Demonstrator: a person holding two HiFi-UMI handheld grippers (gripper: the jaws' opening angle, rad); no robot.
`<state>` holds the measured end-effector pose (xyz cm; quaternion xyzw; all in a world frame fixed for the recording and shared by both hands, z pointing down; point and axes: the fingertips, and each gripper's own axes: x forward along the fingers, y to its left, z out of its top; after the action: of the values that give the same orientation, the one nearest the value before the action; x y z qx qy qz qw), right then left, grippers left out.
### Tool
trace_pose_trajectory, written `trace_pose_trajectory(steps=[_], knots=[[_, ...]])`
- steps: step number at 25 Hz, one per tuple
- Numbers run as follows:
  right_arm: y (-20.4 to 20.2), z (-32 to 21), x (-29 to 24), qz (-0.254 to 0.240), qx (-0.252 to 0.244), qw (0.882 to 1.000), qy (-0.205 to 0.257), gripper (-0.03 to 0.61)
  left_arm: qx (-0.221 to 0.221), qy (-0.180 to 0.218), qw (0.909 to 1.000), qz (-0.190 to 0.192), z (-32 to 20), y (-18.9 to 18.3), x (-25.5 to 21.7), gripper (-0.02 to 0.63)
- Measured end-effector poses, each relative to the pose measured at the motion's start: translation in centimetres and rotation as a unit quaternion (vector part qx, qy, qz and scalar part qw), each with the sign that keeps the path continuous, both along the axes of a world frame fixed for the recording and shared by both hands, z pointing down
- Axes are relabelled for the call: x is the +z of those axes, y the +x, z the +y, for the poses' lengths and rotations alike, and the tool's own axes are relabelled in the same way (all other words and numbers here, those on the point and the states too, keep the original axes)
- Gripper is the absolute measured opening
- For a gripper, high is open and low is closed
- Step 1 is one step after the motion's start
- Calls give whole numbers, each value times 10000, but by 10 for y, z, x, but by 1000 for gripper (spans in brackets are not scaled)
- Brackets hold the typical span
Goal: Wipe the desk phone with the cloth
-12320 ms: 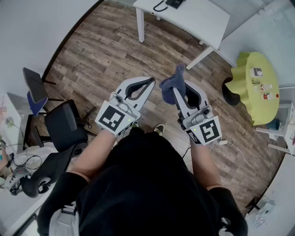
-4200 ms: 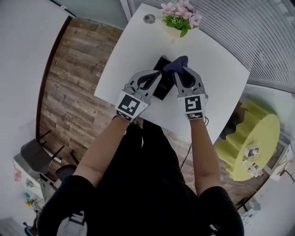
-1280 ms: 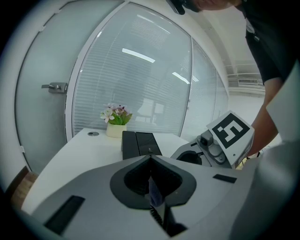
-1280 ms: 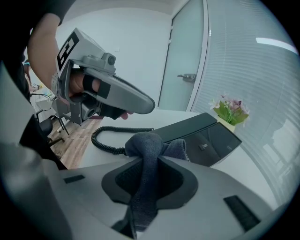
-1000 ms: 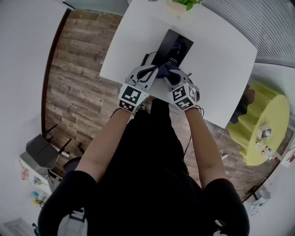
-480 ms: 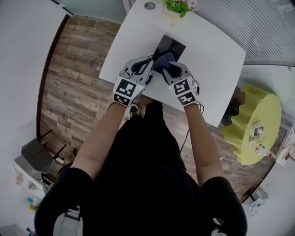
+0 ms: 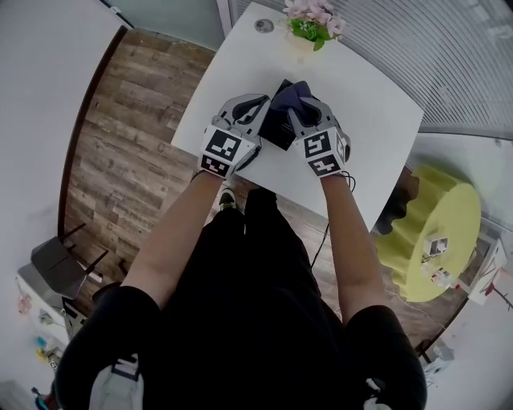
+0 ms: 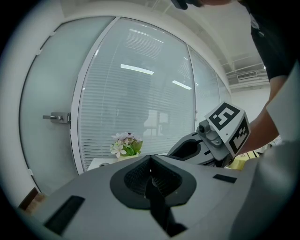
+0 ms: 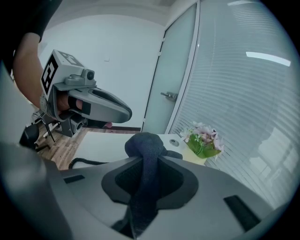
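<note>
The black desk phone [image 7: 280,122] lies on the white table [image 7: 365,120], mostly covered by my two grippers in the head view. My right gripper [image 7: 298,98] is shut on the dark blue cloth [image 7: 293,95], which bunches over the phone's far end. In the right gripper view the cloth [image 9: 145,161] runs between the shut jaws and bulges past the tips. My left gripper [image 7: 255,102] hovers at the phone's left side, shut with nothing in it. In the left gripper view its jaws [image 8: 150,169] meet, and the right gripper [image 8: 220,136] shows beside it.
A pot of pink flowers [image 7: 311,22] stands at the table's far edge, with a small round disc [image 7: 264,25] to its left. A coiled phone cord [image 9: 82,162] lies on the table. Wood floor [image 7: 120,136] lies left; a yellow-green round table [image 7: 441,240] stands at the right.
Over the last second both grippers moved away from me along the phone, from its near end toward its far end, the right one carrying the cloth. Long before, I stood away from the table.
</note>
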<state>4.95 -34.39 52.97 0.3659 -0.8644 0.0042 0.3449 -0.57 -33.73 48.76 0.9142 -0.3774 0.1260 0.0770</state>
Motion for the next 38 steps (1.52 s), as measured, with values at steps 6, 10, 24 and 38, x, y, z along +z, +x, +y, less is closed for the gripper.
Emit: trace_pose_trajectory(steps=[6, 10, 24, 38], knots=[[4, -29, 19, 115, 11, 9999, 36, 88, -17, -159, 9998, -104, -18, 5, 21, 11], [5, -42, 34, 158, -4, 9999, 2, 88, -91, -320, 9993, -140, -26, 4, 35, 11], [-5, -43, 65, 599, -361, 9975, -37, 87, -167, -528, 9983, -154, -30, -3, 58, 11], [-23, -4, 86, 814, -650, 9944, -192, 87, -117, -715, 9973, -70, -14, -8, 73, 11]])
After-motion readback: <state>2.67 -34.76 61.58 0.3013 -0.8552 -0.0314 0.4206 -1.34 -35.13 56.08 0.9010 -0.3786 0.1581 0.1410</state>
